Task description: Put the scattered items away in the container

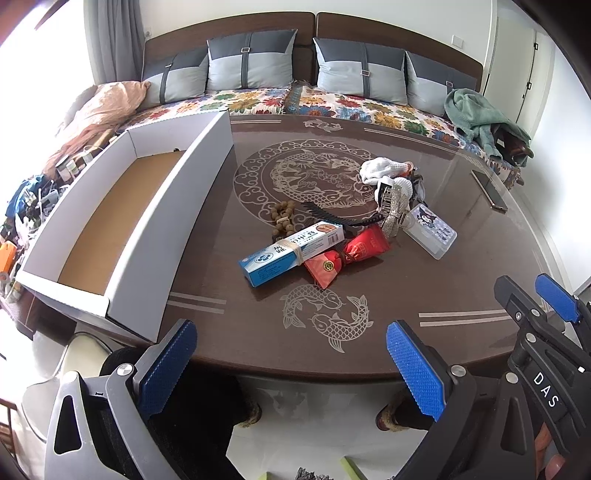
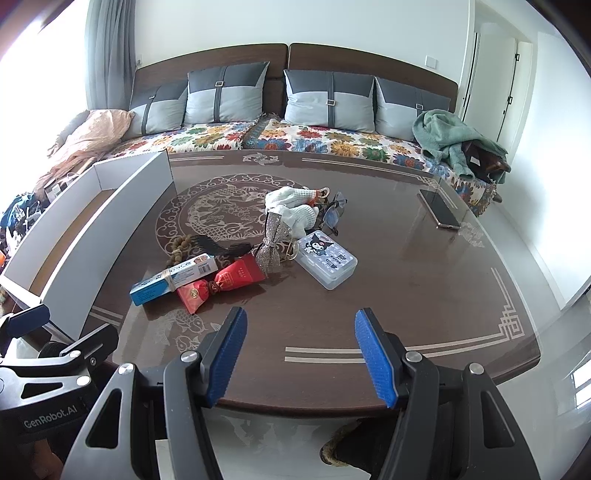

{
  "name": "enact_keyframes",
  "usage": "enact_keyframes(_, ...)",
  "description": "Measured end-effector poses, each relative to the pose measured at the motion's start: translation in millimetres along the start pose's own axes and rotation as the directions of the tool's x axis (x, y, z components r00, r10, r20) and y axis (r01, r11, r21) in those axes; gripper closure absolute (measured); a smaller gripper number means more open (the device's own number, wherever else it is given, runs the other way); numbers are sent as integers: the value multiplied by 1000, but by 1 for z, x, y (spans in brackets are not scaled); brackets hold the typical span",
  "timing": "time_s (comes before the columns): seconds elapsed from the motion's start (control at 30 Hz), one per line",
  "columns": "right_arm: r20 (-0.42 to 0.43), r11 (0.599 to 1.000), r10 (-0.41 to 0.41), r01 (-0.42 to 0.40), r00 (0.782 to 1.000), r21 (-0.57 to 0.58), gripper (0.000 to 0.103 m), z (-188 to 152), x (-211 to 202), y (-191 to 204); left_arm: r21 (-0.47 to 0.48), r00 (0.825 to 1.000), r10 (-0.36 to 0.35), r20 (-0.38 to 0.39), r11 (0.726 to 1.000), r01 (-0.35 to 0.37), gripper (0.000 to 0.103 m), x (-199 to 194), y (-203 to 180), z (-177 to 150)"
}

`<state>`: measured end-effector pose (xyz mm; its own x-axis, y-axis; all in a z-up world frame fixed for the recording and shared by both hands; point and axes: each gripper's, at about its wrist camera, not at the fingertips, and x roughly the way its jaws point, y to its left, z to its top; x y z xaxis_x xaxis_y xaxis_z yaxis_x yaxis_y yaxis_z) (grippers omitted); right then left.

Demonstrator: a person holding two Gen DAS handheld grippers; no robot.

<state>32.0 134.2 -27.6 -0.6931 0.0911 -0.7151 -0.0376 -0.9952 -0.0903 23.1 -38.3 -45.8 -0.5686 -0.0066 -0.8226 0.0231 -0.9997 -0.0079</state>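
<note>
White walls (image 2: 351, 22); bright window with grey curtain (image 1: 110, 33) at left. Dark wood headboard (image 1: 258, 26), four grey cushions (image 2: 225, 96), floral bedspread (image 2: 332, 142). White floor (image 2: 554, 236).

table (image 1: 424, 266) — white box (image 1: 155, 236) left | item pile (image 1: 332, 229) centre | phone (image 1: 489, 190) right

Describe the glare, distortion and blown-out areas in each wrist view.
Left wrist view: the window at the left edge is blown out white, the fisheye bends the table edge and the white box, and the glossy top shows a pale sheen near the phone. Right wrist view: similar overexposure at left, glare streaks beside the phone, curved walls; the clutter stays sharp.
</note>
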Motion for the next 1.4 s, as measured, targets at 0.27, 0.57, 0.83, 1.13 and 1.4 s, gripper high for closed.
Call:
enact_keyframes(0.27,-7,1000,-9,9,1000,6,41,-1,0,-2,2,1000,0,-27,1000,0,0,5,-1,-4)
enact_keyframes(0.57,-11,1000,-11,11,1000,2,41,-1,0,-2,9,999,1,-42,1000,-1,0,7,-4,-5)
enact_keyframes(0.83,-17,1000,-16,16,1000,0,41,-2,1,-1,7,999,5,-49,1000,-5,0,10,-2,-9)
enact_keyframes(1.13,-50,1000,-30,29,998,-11,41,-5,11,0,5,997,15,-77,1000,-15,0,24,1,-13)
enact_keyframes(1.4,-10,997,31,-30,999,76,41,-8,15,-15,-11,997,27,-79,1000,-28,0,37,9,-17)
